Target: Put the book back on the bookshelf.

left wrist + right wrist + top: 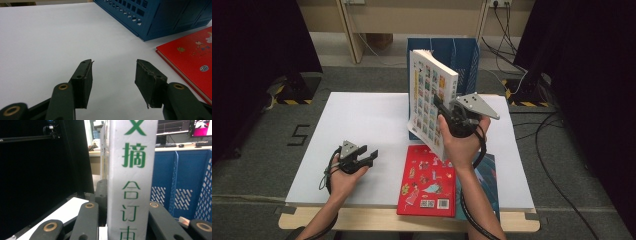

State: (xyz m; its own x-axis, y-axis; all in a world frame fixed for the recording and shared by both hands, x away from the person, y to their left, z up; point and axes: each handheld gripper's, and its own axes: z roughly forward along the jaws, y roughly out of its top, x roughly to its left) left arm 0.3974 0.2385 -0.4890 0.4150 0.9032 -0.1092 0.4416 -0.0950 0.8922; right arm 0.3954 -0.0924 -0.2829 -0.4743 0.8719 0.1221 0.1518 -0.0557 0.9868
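Near the far right part of the white rectangular tabletop (362,120), I am seeing the right gripper (447,116) pinching a thick white paperback book with a grid of small colourful pictures on its cover (428,100), holding it upright and clear of the surface. In the right gripper view its white spine with green characters (132,180) is standing between the two black jaws, which are pressing on it from both sides. Just behind the book, at the far edge, a blue perforated plastic file box (462,55) is standing. Below the lifted book, a flat red hardcover book with cartoon figures (427,181) is lying at the near edge, partly covering a teal book (489,180). Towards the near left corner, the left gripper (371,156) is resting low over the white surface; its jaws are standing spread apart with nothing between them, the red book lying off to their right.
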